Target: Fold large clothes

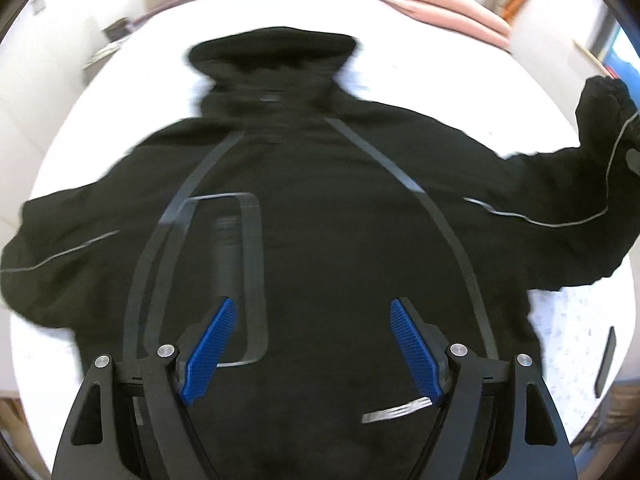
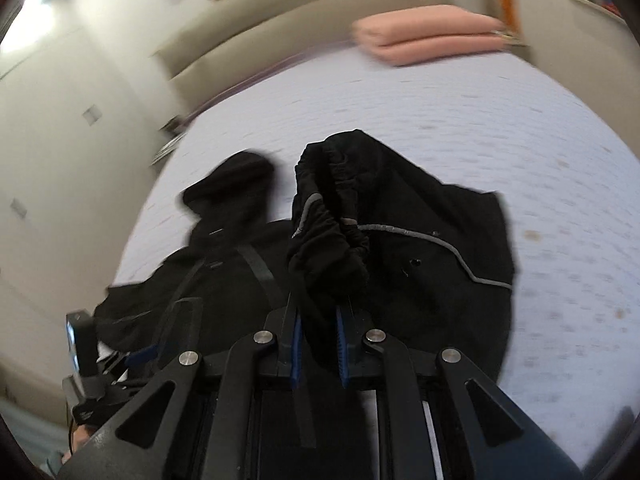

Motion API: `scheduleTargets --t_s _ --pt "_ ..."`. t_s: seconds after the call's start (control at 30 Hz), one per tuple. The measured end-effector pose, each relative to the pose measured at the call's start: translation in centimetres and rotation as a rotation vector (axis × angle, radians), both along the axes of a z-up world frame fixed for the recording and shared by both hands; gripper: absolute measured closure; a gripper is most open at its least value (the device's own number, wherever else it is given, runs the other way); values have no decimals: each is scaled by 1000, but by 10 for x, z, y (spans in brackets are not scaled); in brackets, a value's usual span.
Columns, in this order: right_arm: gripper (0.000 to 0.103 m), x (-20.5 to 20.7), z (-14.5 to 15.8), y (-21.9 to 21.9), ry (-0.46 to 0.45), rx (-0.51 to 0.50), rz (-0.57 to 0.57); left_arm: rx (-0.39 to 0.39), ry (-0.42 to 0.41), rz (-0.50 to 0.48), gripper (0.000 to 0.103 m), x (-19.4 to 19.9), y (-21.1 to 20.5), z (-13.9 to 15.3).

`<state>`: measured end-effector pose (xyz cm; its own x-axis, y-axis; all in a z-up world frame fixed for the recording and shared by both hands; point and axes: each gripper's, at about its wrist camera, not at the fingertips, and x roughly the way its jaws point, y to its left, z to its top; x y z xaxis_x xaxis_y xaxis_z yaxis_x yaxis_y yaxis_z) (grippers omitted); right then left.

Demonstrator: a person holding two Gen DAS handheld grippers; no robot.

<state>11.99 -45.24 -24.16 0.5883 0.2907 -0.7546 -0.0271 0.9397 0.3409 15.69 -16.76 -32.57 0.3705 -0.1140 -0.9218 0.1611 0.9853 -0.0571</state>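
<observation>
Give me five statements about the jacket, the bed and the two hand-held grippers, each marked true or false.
1. The black jacket lies spread on the white bed. True.
2. The left hand-held gripper clamps the jacket's hood. False: its jaws stand open above the jacket's body, holding nothing.
3. The right hand-held gripper is shut on the sleeve cuff. True.
4. The folded blanket at the far end of the bed is blue. False: it is pink.
5. The hood points toward the far end of the bed. True.
</observation>
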Motion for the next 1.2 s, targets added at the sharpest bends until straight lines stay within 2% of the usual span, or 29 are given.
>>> scheduleTargets --t_s 0.03,0.23,0.33,0.4,0.5,0.6,0.7,0.73,0.77,0.83,0.93,1.0,1.07,1.13,1.2 --pt "87 -7 -2 22 0 -1 24 2 -1 19 22 0 18 2" --pt "87 20 -33 153 59 29 165 20 -3 129 22 -5 123 5" --pt "87 36 -70 207 124 11 205 27 2 167 22 -5 166 0" --pt "87 42 -106 236 204 -13 223 26 10 188 22 -3 187 -5" --pt "87 38 -158 267 318 -101 235 13 24 209 22 -4 209 -13" --pt "86 34 -197 282 392 -200 253 -2 40 219 22 -4 220 -23" --pt "78 30 -199 291 386 -234 272 -27 56 216 22 0 219 -33" --pt "69 30 -194 292 393 -214 288 -37 62 211 22 1 219 -35" --pt "64 29 -189 292 396 -192 295 -52 69 202 22 3 216 -37" --pt "62 25 -171 286 389 -145 305 -90 80 180 22 6 208 -40" --pt "51 17 -133 261 326 -108 276 -167 80 131 22 12 187 -38" --pt "51 16 -112 232 273 -125 218 -209 66 86 22 19 166 -35" --pt "51 15 -103 200 243 -192 119 -246 61 50 21 26 149 -36" --pt "51 16 -112 173 254 -242 28 -298 76 16 21 36 128 -39" --pt "52 19 -133 144 307 -241 -48 -339 101 -1 21 45 114 -45"
